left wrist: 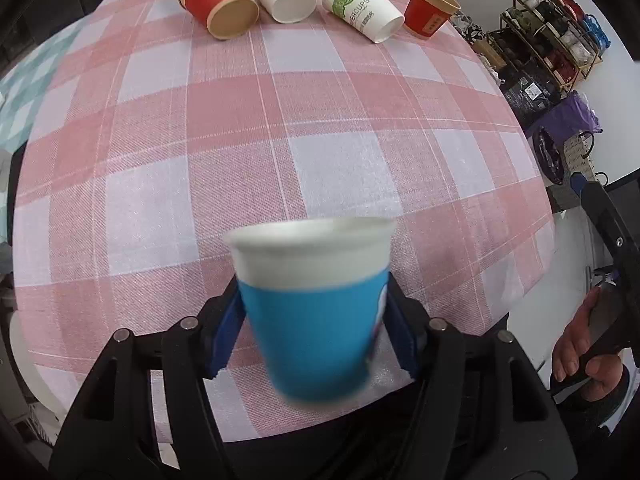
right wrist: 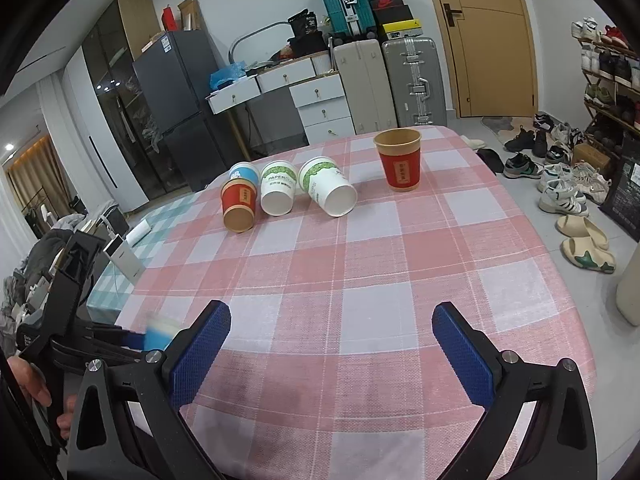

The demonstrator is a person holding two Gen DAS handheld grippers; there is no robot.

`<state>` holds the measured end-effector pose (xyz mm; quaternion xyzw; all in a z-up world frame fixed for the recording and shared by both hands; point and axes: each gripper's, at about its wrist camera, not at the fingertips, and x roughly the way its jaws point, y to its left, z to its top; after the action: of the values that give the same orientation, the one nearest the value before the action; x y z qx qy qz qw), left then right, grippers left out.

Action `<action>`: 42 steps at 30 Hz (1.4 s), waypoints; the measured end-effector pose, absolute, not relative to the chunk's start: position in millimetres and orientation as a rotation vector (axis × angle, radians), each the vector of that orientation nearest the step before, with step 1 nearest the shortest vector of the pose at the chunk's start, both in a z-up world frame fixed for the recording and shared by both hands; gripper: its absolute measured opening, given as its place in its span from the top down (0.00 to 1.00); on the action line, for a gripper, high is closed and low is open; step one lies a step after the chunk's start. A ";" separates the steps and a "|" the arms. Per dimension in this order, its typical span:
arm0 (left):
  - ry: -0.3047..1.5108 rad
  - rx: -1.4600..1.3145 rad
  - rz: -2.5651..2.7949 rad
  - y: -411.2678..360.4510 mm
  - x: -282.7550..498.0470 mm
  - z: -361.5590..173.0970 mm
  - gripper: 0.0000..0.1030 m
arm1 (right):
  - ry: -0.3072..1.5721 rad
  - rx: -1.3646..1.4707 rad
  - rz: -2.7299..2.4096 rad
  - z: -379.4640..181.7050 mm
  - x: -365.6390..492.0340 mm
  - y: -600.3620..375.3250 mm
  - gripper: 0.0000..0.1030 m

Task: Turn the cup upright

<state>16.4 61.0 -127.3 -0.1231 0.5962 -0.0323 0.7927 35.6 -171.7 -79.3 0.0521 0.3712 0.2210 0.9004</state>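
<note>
My left gripper (left wrist: 314, 320) is shut on a blue and white paper cup (left wrist: 316, 312) and holds it mouth up over the near edge of the pink checked table (left wrist: 280, 140). The cup also shows in the right wrist view (right wrist: 160, 334), blurred, at the far left. My right gripper (right wrist: 332, 344) is open and empty above the table's near edge. At the far side lie several cups on their sides: a red one (right wrist: 239, 208), two white and green ones (right wrist: 277, 193) (right wrist: 328, 192) and a blue one (right wrist: 244, 172) behind. One red cup (right wrist: 400, 164) stands upright.
A teal checked cloth (right wrist: 132, 256) covers the surface left of the table, with a white box (right wrist: 124, 258) on it. Shoes (right wrist: 560, 184) and a shoe rack (right wrist: 608, 92) stand on the floor to the right. Suitcases and drawers stand behind the table.
</note>
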 end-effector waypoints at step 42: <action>0.575 -0.138 0.239 64.0 -103.2 11.7 0.00 | 0.609 0.069 0.630 -0.8 -24.6 -129.2 0.00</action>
<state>-103.2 64.0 11.7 -0.0678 0.2826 0.1177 0.9496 -24.6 -129.2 -0.8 0.0336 0.2947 0.3050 0.9050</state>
